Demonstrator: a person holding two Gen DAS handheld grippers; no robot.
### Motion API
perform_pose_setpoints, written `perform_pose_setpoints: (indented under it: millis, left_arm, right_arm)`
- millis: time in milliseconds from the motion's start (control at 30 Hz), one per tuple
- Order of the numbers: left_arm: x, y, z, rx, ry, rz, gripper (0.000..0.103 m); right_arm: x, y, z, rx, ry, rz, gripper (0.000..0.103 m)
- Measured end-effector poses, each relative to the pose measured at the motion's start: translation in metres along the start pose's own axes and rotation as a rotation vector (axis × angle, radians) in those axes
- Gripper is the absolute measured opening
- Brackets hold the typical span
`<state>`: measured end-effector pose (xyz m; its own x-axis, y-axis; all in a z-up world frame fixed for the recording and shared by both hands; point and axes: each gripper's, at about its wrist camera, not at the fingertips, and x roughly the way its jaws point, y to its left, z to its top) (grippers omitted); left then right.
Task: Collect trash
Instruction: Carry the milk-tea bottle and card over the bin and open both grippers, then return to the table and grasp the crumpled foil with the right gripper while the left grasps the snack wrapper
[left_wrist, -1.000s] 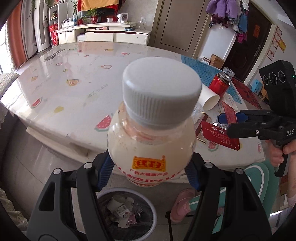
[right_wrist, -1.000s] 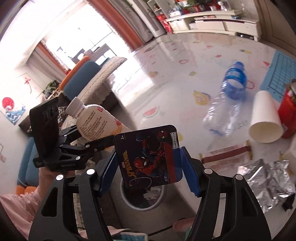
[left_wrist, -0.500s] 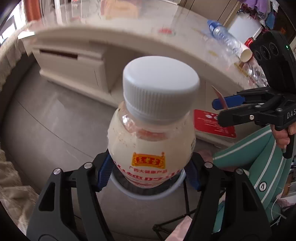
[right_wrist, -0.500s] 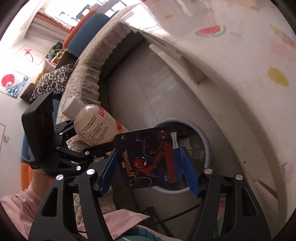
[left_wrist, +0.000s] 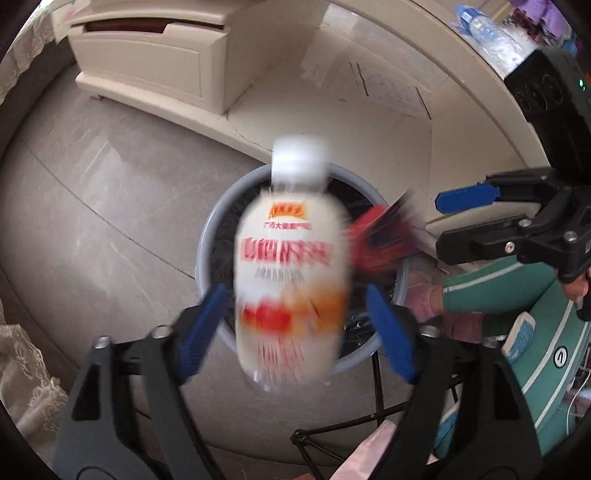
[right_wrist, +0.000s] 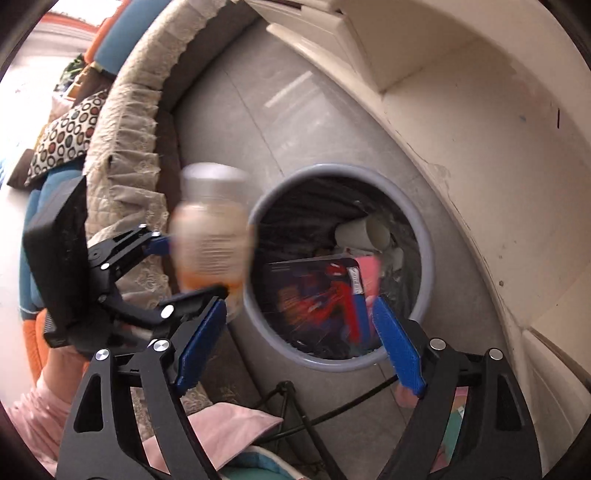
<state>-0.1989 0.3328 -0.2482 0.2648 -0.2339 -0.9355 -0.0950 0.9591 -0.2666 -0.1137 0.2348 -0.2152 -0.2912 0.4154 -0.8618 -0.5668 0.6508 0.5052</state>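
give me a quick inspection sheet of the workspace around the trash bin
surface: grey floor under the bin, cream table base behind it
job's things: blurred drink bottle between the left pads, none pressing it; Spider-Man card pack blurred over the grey trash bin
clutter: paper cups and scraps inside the bin
grippers: left hand-held gripper open, right hand-held gripper open; both jaws just opened
cables: thin black lead on the floor by a black wire stand
surroundings: lace-covered sofa, patterned cushion, clear water bottle on the table
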Motion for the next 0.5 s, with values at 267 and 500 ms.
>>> perform_pose_setpoints:
  millis: [267, 500]
  left_arm:
    - [-0.008, 0.006, 0.002, -0.003, -0.024, 0.011, 0.078]
    - [-0.051, -0.01, 0.014, 0.015, -0.124, -0.008, 0.078]
  right_arm:
    - [-0.026, -0.009, -0.003, -0.008, -0.06, 0.014, 0.082]
    - [-0.103, 0.0, -0.011, -0.068, -0.221, 0.014, 0.084]
